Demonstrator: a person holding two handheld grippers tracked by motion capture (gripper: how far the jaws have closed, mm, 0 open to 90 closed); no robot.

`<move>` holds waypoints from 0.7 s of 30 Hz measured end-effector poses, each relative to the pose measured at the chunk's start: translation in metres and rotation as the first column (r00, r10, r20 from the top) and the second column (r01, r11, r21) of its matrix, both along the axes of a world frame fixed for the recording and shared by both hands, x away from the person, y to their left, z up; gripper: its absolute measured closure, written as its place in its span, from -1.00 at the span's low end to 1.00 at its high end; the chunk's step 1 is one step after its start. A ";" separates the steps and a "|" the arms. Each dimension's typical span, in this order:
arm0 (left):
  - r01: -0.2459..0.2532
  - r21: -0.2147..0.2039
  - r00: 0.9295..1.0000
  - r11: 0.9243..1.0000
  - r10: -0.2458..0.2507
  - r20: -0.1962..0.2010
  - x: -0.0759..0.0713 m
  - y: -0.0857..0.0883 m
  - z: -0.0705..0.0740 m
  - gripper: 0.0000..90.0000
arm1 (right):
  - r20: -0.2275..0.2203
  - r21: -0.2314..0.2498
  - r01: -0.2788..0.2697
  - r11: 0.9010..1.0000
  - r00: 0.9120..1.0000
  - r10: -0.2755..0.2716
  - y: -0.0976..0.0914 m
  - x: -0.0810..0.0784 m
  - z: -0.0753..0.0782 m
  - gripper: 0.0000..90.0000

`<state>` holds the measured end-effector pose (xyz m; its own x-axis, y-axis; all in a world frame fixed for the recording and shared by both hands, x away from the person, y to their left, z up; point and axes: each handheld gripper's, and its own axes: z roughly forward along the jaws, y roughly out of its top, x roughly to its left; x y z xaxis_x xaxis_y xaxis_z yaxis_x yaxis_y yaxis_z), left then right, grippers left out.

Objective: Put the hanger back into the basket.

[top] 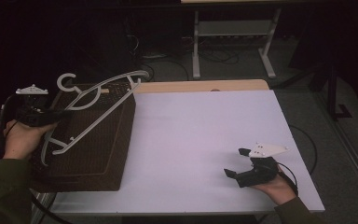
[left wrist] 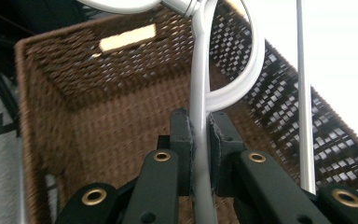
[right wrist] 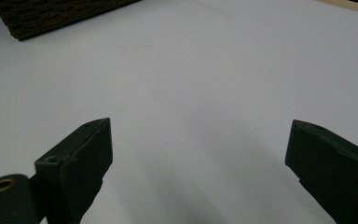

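A grey plastic clothes hanger [top: 93,100] hangs tilted over a brown wicker basket [top: 98,154] at the table's left side. My left gripper [top: 58,116] is shut on one arm of the hanger [left wrist: 200,116], above the basket's open top [left wrist: 107,135]; the hook points toward the far left. Near the table's front right corner my right gripper [top: 237,162] stands open over the bare white tabletop [right wrist: 205,93], with nothing between its fingers [right wrist: 74,168].
The white table [top: 205,140] has a wooden strip along its far edge. Behind it stand a desk frame's legs [top: 196,46] and cables on the grey floor. The basket's corner [right wrist: 51,18] appears far off in the right gripper view.
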<state>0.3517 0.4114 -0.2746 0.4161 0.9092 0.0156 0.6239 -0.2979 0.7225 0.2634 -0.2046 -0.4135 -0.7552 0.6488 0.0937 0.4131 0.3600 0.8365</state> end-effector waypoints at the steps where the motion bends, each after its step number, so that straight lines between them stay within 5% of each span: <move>1: -0.007 0.003 1.000 1.000 0.007 -0.005 0.000 0.003 -0.001 0.82 | 0.000 0.000 0.000 1.000 1.000 0.000 0.000 0.000 0.000 -0.85; 7: -0.041 -0.003 0.999 0.999 0.041 -0.012 -0.004 0.022 -0.010 0.82 | -0.002 -0.003 0.003 1.000 1.000 -0.003 -0.001 0.001 0.000 -0.85; 21: -0.080 0.056 0.995 0.995 0.083 -0.048 -0.014 0.055 -0.020 0.82 | 0.001 -0.003 0.021 1.000 1.000 -0.021 0.001 0.003 -0.001 -0.85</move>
<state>0.3374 0.4669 -0.2948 0.3419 0.9386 0.0466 0.6829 -0.2822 0.6738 0.2668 -0.2039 -0.4141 -0.7416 0.6647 0.0906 0.4196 0.3542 0.8358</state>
